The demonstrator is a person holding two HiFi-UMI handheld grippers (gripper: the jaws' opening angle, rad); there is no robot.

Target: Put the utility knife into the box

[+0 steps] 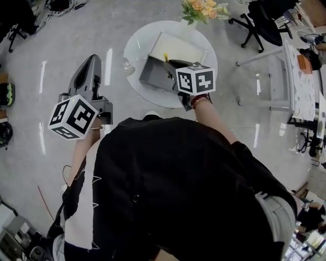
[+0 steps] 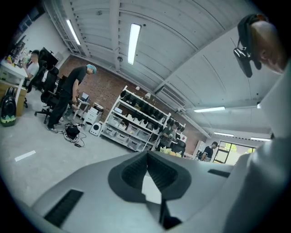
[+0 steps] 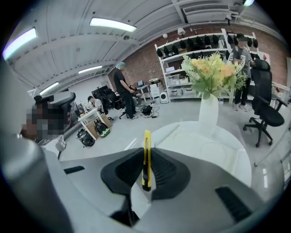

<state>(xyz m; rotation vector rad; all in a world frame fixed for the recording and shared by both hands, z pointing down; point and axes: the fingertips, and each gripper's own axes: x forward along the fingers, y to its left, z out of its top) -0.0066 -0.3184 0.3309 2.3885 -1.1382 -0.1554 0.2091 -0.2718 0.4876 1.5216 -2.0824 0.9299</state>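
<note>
In the head view, an open grey-and-white box (image 1: 162,63) lies on a round white table (image 1: 136,43). My right gripper (image 1: 168,62) hovers over the box, shut on a yellow utility knife (image 1: 165,56) whose tip sticks out past the jaws. The right gripper view shows the knife (image 3: 146,157) standing upright between the dark pads of the right gripper (image 3: 146,159), with the white table (image 3: 227,157) beyond. My left gripper (image 1: 93,58) is held over the floor, left of the table. In its own view the left gripper (image 2: 146,155) is shut with nothing in it.
A vase of yellow flowers (image 1: 204,9) stands at the table's far edge and appears as a white vase (image 3: 210,111) just ahead in the right gripper view. An office chair (image 1: 262,23) and a white desk (image 1: 300,84) stand to the right. People and shelves (image 2: 136,120) are far off.
</note>
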